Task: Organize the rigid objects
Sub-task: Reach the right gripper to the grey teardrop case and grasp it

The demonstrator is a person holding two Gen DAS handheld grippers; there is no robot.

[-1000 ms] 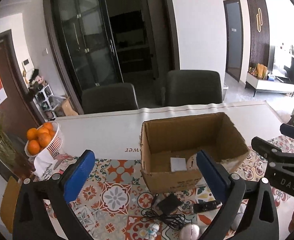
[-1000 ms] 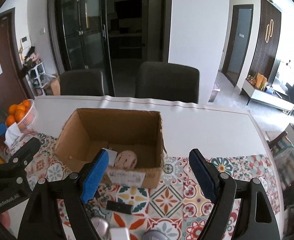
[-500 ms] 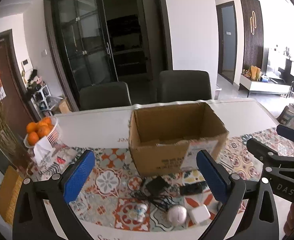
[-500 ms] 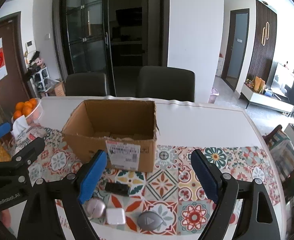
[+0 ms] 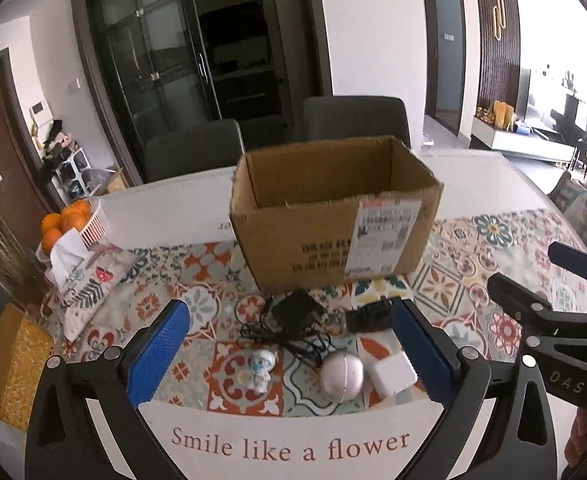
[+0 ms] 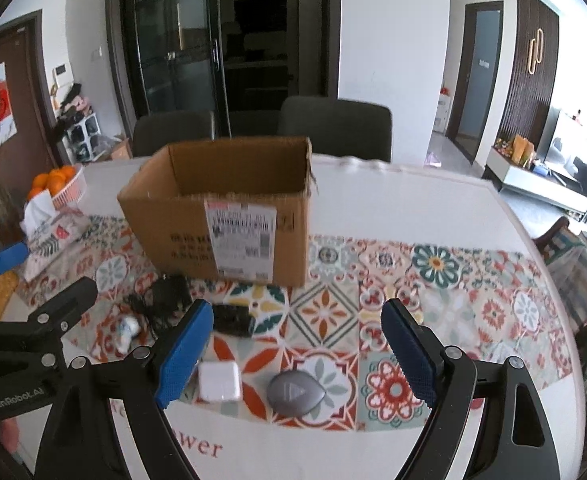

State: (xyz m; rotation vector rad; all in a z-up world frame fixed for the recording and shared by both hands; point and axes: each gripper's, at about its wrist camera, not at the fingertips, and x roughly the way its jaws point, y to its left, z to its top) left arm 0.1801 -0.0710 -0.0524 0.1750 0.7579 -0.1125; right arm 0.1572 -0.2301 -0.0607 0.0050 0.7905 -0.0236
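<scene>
While both grippers hang over the near edge of the table, nothing is held. Left gripper: jaws wide, blue pads apart with bare air between, framing the small items in front of the cardboard box. Right gripper: jaws wide too, they have just been opening, nothing between them but tablecloth and items lying below. Box sits upright and open-topped on the patterned runner, shipping label on its near face; can't see its floor from either view. Everything else to sort lies on the near side of the box: black adapter with tangled cable just in front of its near wall, black rectangular block beside that, small white-and-blue figurine nearer the table edge, white round ball touching or nearly touching the white square charger, grey teardrop-shaped device further along in front of the box's right corner. Left of the box: tissue pack, basket of oranges behind it. Two dark chairs beyond the box.
</scene>
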